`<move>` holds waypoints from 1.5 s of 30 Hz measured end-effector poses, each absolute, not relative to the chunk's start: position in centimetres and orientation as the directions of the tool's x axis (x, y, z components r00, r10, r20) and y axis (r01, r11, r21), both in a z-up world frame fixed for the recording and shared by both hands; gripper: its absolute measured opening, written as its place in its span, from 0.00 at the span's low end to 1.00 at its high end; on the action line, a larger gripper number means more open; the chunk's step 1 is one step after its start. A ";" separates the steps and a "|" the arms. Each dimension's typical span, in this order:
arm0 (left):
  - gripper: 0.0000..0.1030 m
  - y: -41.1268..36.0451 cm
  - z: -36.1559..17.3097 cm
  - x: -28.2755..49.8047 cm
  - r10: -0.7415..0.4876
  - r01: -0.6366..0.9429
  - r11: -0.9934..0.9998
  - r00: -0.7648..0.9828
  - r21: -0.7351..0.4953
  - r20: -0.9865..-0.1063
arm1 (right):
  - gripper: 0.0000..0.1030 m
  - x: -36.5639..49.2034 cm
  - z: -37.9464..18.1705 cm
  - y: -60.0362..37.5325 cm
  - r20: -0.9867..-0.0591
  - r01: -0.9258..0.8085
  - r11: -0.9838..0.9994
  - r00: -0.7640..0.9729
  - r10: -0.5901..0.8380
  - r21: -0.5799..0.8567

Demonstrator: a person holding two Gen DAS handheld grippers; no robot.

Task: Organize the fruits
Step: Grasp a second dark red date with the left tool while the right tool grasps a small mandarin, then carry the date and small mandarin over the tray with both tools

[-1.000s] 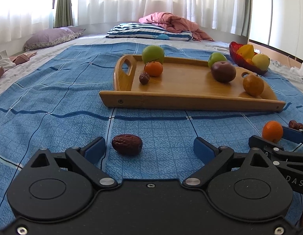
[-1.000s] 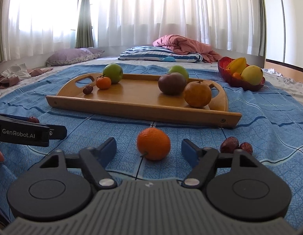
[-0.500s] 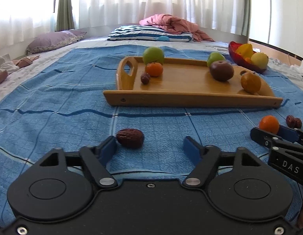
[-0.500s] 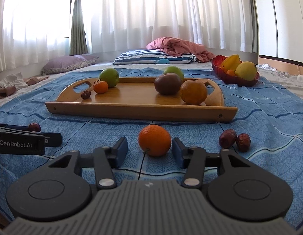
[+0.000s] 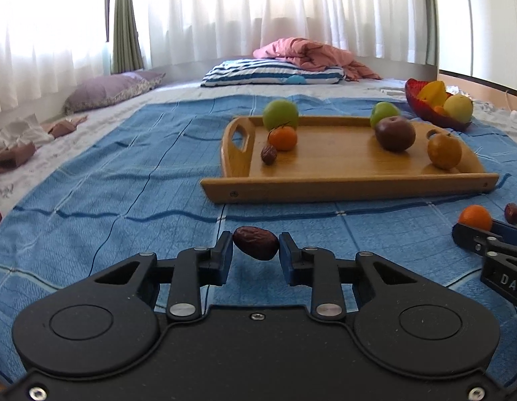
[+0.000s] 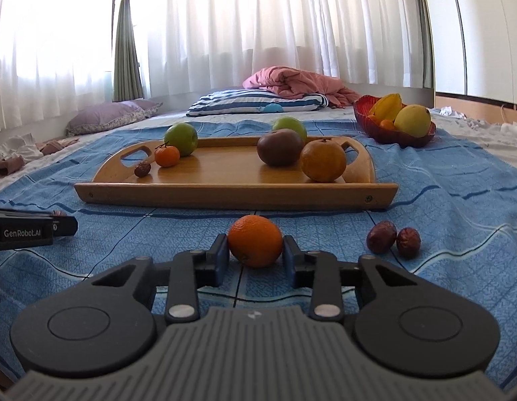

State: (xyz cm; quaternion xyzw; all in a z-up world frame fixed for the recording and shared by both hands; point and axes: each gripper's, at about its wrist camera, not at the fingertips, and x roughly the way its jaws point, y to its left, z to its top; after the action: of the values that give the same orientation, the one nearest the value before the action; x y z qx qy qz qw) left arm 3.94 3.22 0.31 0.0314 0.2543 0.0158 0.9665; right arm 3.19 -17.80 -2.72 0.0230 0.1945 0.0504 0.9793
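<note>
While blue bedding (image 5: 124,200) stretches beneath, the left gripper (image 5: 255,250) pinches a brown date (image 5: 256,248). At 12 o'clock sits a wooden tray (image 6: 231,195) of fruit. The right gripper (image 6: 255,254) pinches an orange (image 6: 255,241); two dates (image 6: 393,241) lie at 3 o'clock.

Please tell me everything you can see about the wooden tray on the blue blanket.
The rectangular light-brown wooden tray lies flat on the blue patterned blanket. It has low raised sides, a cut-out handle at each short end and screws in its front corners. Six fruits rest in it: three near the left end, three near the right end. Neither hand-held gripper touches it.
</note>
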 end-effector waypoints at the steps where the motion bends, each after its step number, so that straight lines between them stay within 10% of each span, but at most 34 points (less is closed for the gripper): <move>1: 0.27 3.1 0.5 3.9 0.042 -0.010 0.998 0.872 0.068 -0.487 | 0.37 3.2 -2.6 -17.7 -0.379 -0.092 0.994 0.919 0.110 0.066; 45: 0.27 1.2 1.0 19.7 -0.115 0.064 0.992 0.823 -0.110 -0.556 | 0.38 16.7 0.5 -17.5 -0.457 -0.015 0.996 0.888 0.053 0.087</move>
State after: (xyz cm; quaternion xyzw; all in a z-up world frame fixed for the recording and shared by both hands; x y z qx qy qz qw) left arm 19.68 1.19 0.98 -0.0434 0.2936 -0.0470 0.9538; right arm 16.68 -17.51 0.54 0.0404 0.2361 0.0174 0.9707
